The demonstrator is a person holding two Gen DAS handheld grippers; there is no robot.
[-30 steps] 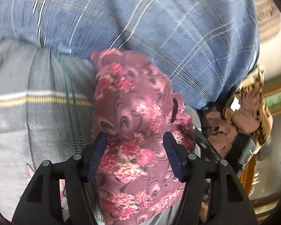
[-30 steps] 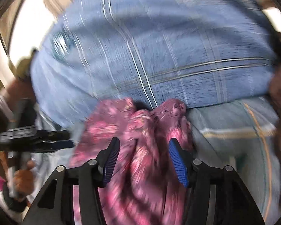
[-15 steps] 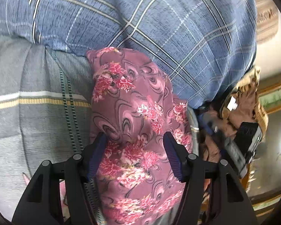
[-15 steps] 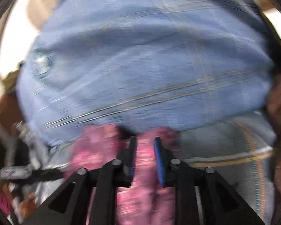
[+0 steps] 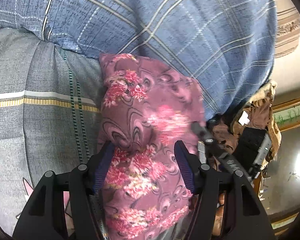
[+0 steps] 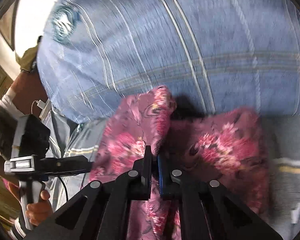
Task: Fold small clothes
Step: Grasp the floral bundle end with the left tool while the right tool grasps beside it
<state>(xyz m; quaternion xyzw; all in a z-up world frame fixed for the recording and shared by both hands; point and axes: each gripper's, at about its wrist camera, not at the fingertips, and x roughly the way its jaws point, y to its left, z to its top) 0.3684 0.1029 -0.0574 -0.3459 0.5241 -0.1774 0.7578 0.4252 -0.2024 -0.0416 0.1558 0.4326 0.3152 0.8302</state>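
Note:
A small maroon garment with pink flowers (image 5: 146,124) lies on a grey striped bedsheet (image 5: 40,100). My left gripper (image 5: 143,160) is open, its blue-padded fingers on either side of the cloth's near part. In the right wrist view the same garment (image 6: 220,146) is bunched up, and my right gripper (image 6: 155,160) is shut on a raised fold of it. The left gripper (image 6: 50,164) also shows at the left of that view, with the hand that holds it.
A big blue plaid pillow (image 5: 170,30) lies just behind the garment and shows in the right wrist view (image 6: 170,50) too. A brown and tan cloth heap (image 5: 256,110) sits at the right, by the bed's edge.
My right gripper has gone from open around the cloth to shut on a fold and has lifted it. My left gripper has stayed open in place.

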